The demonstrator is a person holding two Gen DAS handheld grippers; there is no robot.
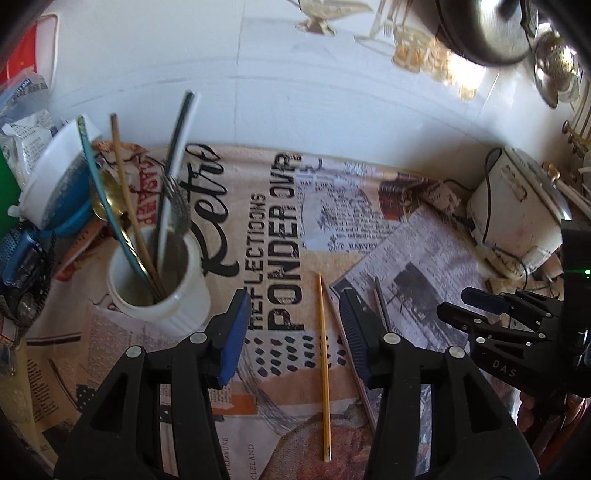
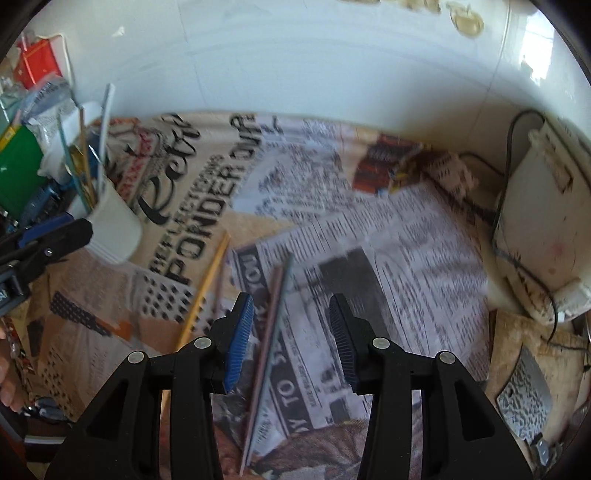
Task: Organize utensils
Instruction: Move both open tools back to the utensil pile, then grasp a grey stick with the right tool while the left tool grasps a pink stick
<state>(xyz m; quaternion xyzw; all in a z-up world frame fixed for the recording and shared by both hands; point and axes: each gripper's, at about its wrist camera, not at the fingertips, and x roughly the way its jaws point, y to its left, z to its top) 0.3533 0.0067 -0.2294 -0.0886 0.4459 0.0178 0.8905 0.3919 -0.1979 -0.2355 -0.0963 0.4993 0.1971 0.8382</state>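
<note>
A white ribbed cup (image 1: 162, 284) stands at the left of the printed mat and holds several utensils: a gold spoon, a fork and chopsticks. It also shows in the right wrist view (image 2: 112, 229). A yellow chopstick (image 1: 324, 354) lies on the mat between the fingers of my open, empty left gripper (image 1: 295, 332). A grey-pink pair of chopsticks (image 2: 267, 332) lies on the newspaper between the fingers of my open, empty right gripper (image 2: 291, 339). The right gripper also shows in the left wrist view (image 1: 480, 306).
A white appliance (image 2: 546, 229) with a black cable stands at the right. Packets, a blue-and-white container (image 1: 59, 184) and clutter crowd the left behind the cup. A white tiled wall (image 1: 295, 92) backs the table. A kettle (image 1: 480, 33) hangs in the upper right.
</note>
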